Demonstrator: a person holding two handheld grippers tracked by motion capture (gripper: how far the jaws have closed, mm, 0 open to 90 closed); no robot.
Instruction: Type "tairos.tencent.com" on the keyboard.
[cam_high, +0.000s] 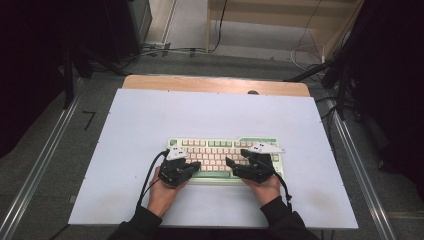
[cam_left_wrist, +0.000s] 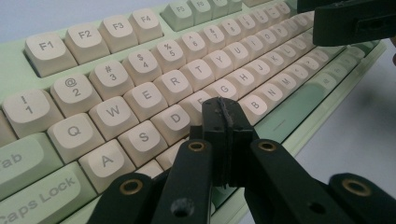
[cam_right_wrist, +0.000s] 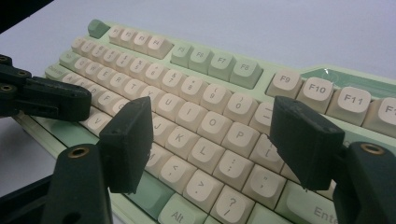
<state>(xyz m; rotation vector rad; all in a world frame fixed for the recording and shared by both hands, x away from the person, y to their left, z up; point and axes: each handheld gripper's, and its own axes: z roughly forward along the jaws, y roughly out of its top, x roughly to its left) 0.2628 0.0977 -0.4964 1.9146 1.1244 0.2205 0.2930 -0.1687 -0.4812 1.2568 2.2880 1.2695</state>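
A pale green keyboard (cam_high: 220, 145) with cream keys lies near the front middle of the white table top. My left gripper (cam_high: 197, 164) rests over its lower left keys. In the left gripper view the keyboard (cam_left_wrist: 140, 60) runs beneath, and the left gripper (cam_left_wrist: 224, 112) has its jaws shut with nothing between them, their tip above the keys near F and V. My right gripper (cam_high: 229, 162) is over the lower right keys. In the right gripper view it (cam_right_wrist: 212, 128) stands open above the J, K and L keys of the keyboard (cam_right_wrist: 210, 60), holding nothing.
A white sheet (cam_high: 150, 120) covers the table, with a wooden strip (cam_high: 200, 82) showing at the far edge. Metal rails (cam_high: 40, 165) run along both sides on the floor. Cables lie on the floor behind the table. Bare sheet surrounds the keyboard.
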